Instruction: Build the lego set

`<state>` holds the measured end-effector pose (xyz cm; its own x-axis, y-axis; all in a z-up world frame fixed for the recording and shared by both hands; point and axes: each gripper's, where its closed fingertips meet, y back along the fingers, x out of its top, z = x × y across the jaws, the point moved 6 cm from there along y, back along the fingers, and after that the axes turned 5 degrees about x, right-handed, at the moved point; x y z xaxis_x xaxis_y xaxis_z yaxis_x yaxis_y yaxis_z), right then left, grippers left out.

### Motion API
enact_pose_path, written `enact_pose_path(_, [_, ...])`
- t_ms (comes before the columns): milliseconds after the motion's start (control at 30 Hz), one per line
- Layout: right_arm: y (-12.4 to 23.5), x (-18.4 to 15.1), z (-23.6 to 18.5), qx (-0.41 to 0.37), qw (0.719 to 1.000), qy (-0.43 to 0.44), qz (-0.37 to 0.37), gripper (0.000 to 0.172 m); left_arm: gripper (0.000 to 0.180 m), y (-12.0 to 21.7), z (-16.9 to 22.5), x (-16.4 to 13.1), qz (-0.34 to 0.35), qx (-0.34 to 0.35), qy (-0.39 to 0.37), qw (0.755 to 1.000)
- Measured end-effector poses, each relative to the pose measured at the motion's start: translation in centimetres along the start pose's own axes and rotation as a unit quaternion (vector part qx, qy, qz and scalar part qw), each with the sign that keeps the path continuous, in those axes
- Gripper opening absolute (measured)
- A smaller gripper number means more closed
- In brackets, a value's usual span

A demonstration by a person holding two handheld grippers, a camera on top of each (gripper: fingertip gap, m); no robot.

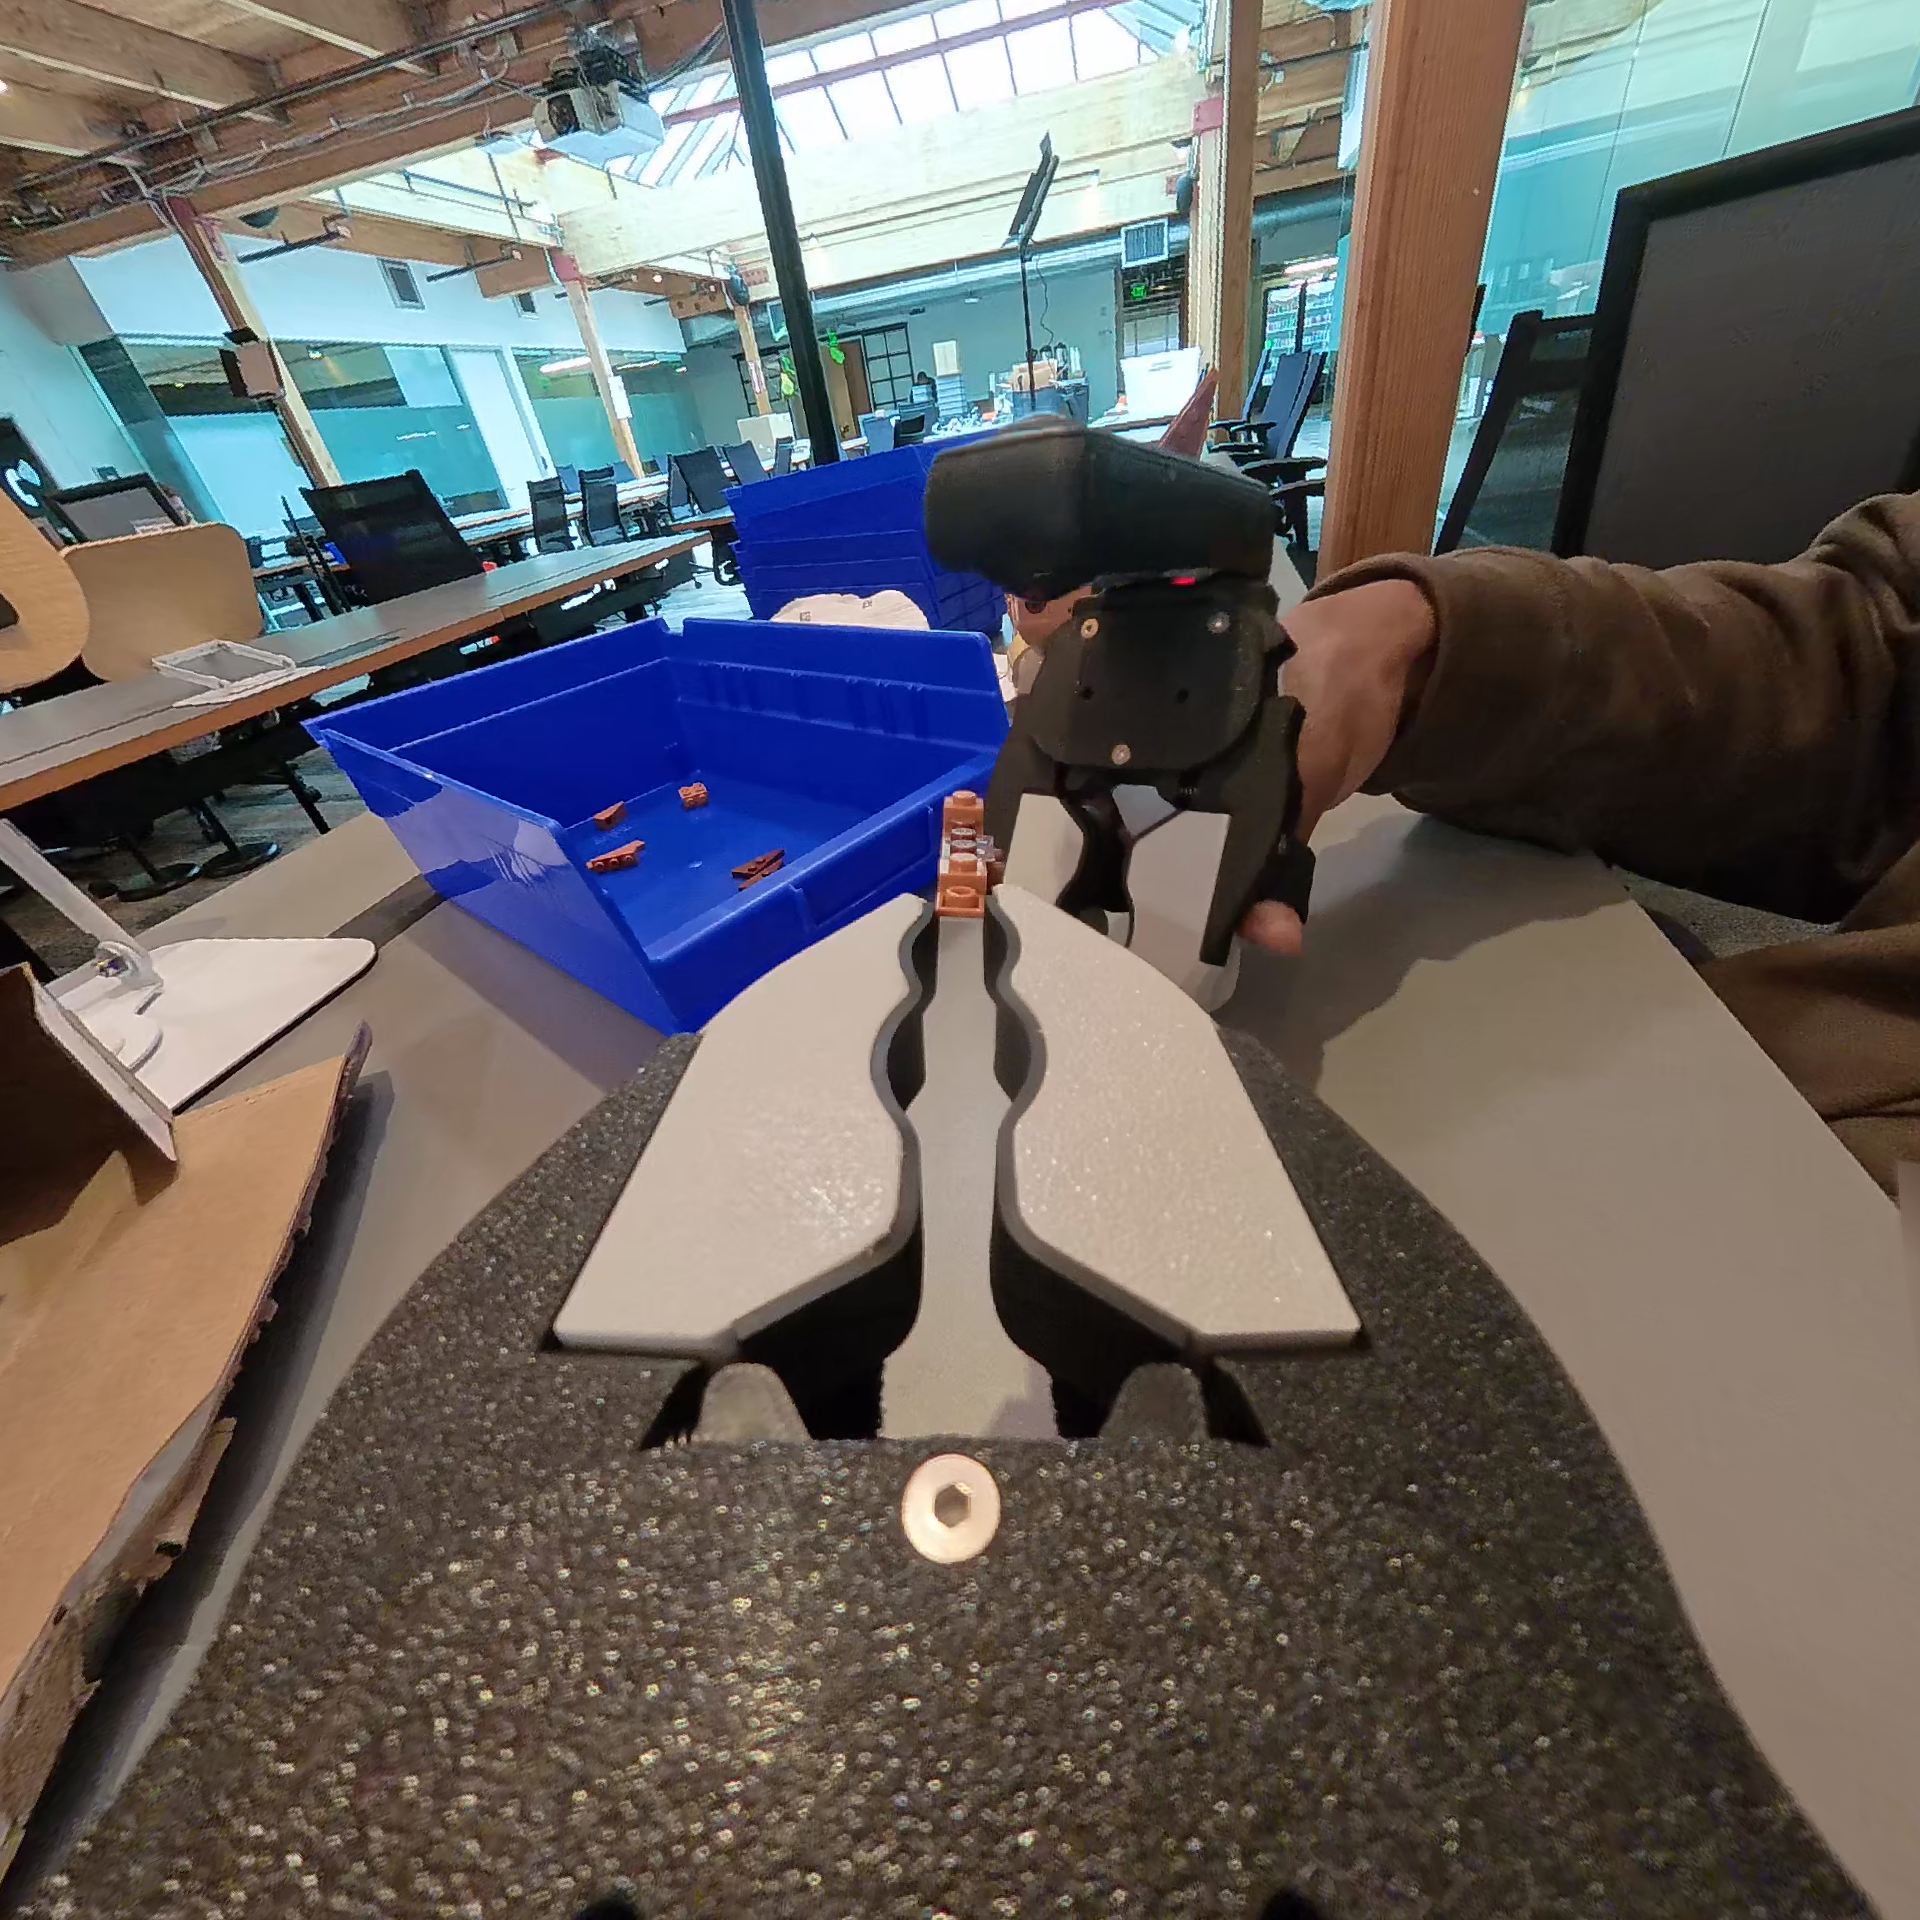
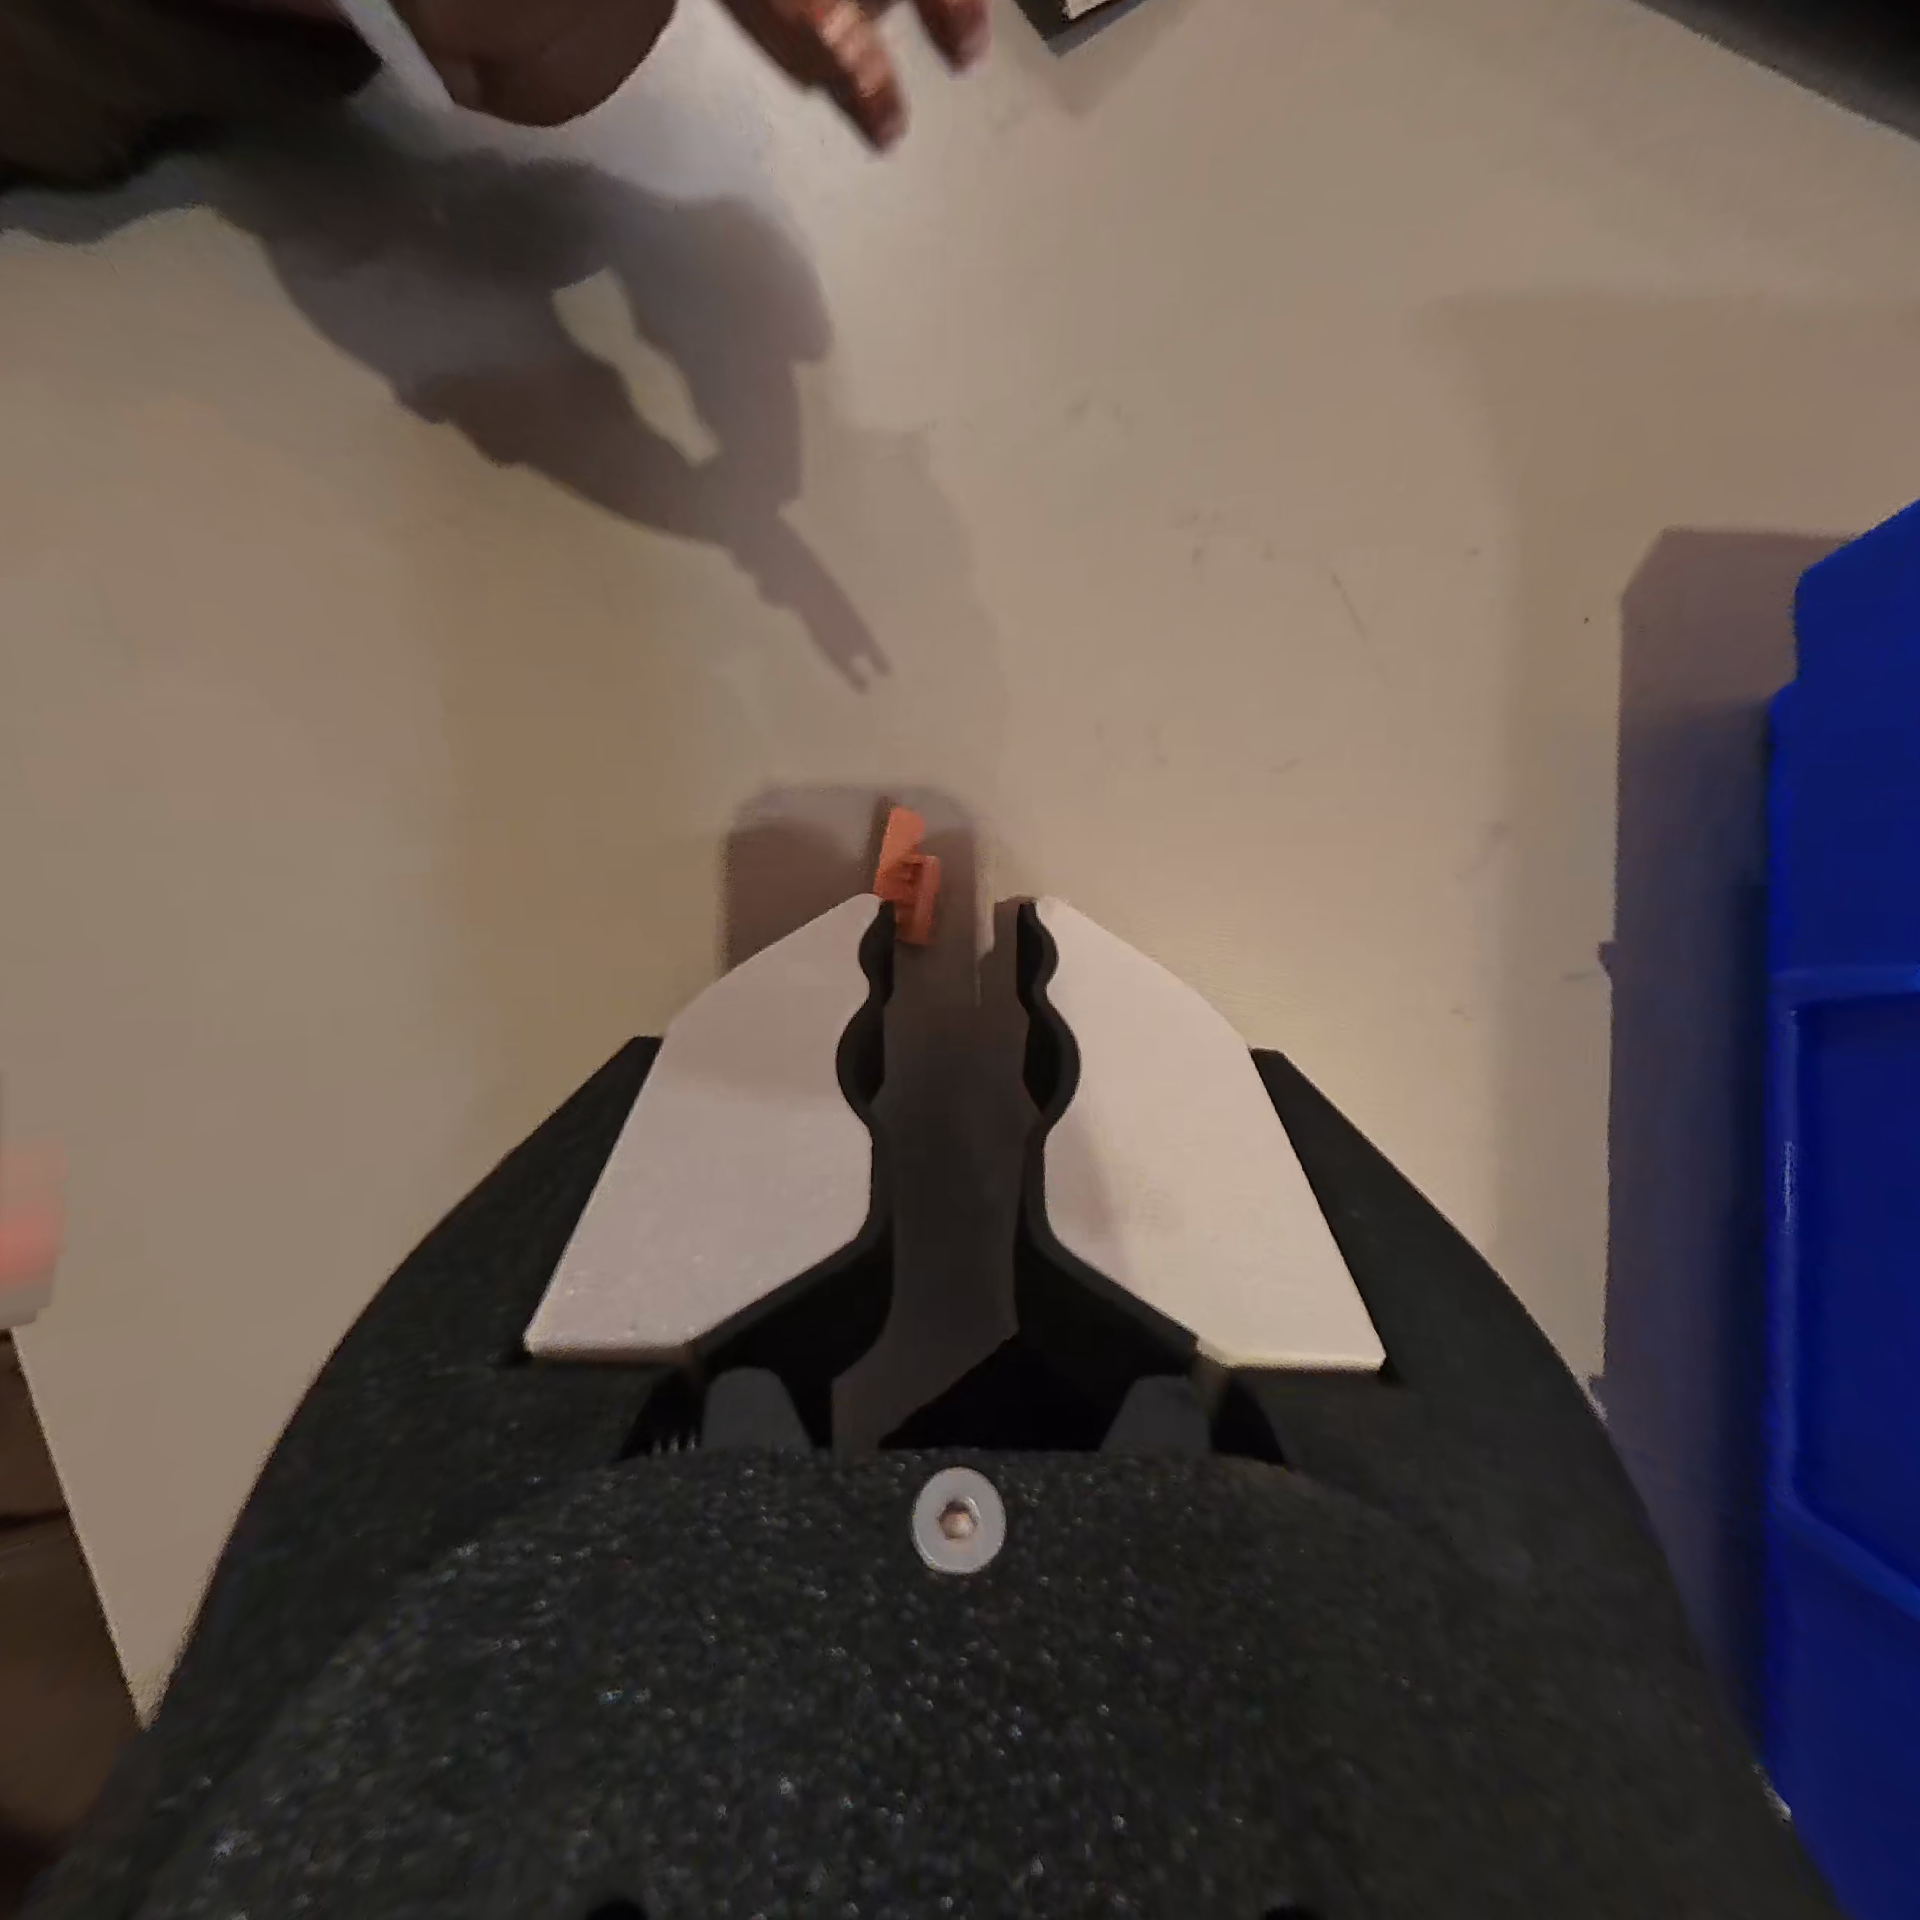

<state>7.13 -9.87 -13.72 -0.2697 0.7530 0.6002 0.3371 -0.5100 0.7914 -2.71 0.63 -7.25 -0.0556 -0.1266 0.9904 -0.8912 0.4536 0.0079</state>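
My left hand-held gripper (image 1: 961,914): nearly closed, pinching a brown-and-grey toy-brick stack (image 1: 963,857) beside the blue plastic bin (image 1: 499,831). Right hand-held gripper (image 2: 951,920): parted; small orange brick (image 2: 904,883) against one finger, unclamped, over the counter (image 2: 1247,520).

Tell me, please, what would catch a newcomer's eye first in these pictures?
Likely the blue bin on the grey table, with a few brown bricks on its floor. Next, the left hand-held gripper pinching a small brick stack at its tips, with the right hand-held gripper pointing down beside it.
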Motion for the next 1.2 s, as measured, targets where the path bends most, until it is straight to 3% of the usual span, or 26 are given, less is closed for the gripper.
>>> enact_pose_path(333, [-0.3, 0.2, -1.6, -0.059, 0.993, 0.098, -0.029, 0.004, 0.008, 0.0, 0.1, 0.0, -0.003, -0.001, -0.003, 1.0])
enact_pose_path(600, [-0.3, 0.2, -2.5, -0.075, 0.985, 0.151, -0.038, 0.002, 0.008, 0.0, 0.2, -0.1, -0.006, -0.006, -0.004, 1.0])
enact_pose_path(733, [1.7, 1.3, -2.1, -0.108, 0.979, 0.171, 0.004, 0.003, 0.007, -0.1, 0.3, -0.2, -0.006, -0.013, 0.0, 1.0])
enact_pose_path(933, [7.3, 4.5, -1.8, -0.177, 0.957, 0.209, 0.1, 0.002, 0.008, -0.4, 0.7, -0.6, -0.01, -0.033, 0.018, 0.999])
enact_pose_path(1200, [8.5, 7.3, -2.2, -0.196, 0.941, 0.255, 0.101, 0.002, 0.008, -0.6, 1.0, -0.8, -0.012, -0.051, 0.04, 0.998])
